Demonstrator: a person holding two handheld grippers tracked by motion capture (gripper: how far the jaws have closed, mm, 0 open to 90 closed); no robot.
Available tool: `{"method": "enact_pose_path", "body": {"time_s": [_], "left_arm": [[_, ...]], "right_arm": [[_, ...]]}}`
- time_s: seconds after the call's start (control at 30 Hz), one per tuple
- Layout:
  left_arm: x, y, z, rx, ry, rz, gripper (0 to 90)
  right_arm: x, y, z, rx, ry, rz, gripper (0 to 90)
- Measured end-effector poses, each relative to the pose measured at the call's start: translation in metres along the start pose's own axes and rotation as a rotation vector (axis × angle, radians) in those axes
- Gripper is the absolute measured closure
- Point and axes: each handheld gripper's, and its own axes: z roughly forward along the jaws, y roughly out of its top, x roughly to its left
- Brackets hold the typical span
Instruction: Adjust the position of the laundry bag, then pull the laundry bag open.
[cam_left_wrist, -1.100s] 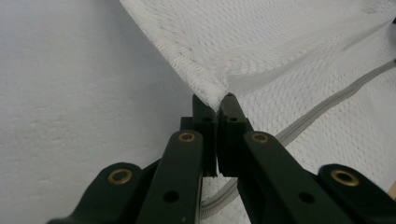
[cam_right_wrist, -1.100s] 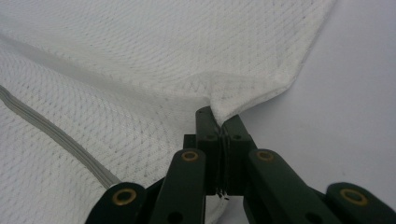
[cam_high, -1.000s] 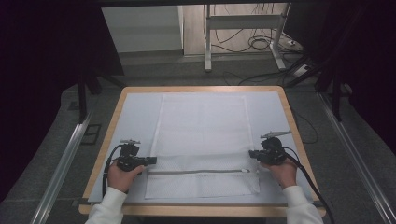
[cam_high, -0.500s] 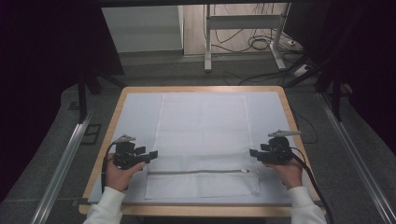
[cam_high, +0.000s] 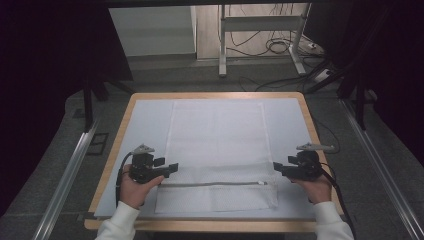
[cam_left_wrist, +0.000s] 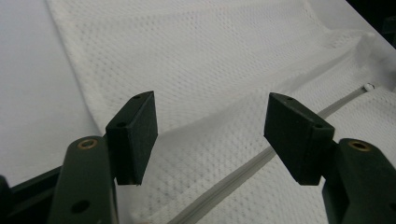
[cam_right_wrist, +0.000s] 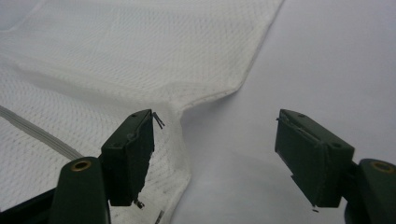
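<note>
Two hand-held grippers are seen low in the high view, one at each end of the near part of a white mesh laundry bag (cam_high: 216, 150). The bag is spread flat on a white sheet (cam_high: 145, 120) that covers a wooden-edged worktop (cam_high: 116, 145), and it runs from the upper middle of the frame down to the lower middle. A grey zip line (cam_high: 210, 184) crosses the bag from side to side near its bottom edge, with a small pull (cam_high: 263, 183) at the right end.

The left hand-held gripper (cam_high: 169, 168) is held at the lower left of the frame, just at the bag's left edge. Its jaws have just been opening and are now spread wide; in the left gripper view (cam_left_wrist: 210, 130) mesh is seen through the gap, below the black pads (cam_left_wrist: 135, 135), which are not pressed on it. A raised fold of mesh is seen running across that view above the zip.

The right hand-held gripper (cam_high: 278, 170) is held at the lower right, just beside the bag's right edge. Its jaws have also just been opening and are spread apart. In the right gripper view (cam_right_wrist: 215, 154) the bag's folded edge is seen by the left pad (cam_right_wrist: 133, 154), while bare sheet is seen under the gap and the right pad.
</note>
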Motion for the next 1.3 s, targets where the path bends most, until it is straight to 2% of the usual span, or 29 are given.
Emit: {"method": "enact_pose_path", "body": {"time_s": [0.37, 0.97, 1.3], "left_arm": [[-0.02, 0.005, 0.006, 0.015, -0.043, 0.021, 32.3], [-0.06, 0.013, 0.034, 0.079, -0.105, 0.097, 33.0], [-0.076, 0.014, 0.046, 0.105, -0.141, 0.113, 33.2]], "right_arm": [[-0.003, -0.005, -0.002, 0.011, -0.004, 0.002, 27.2], [-0.006, -0.007, -0.006, -0.009, -0.014, 0.003, 27.2], [-0.005, -0.007, -0.005, -0.003, -0.014, 0.002, 27.2]]}}
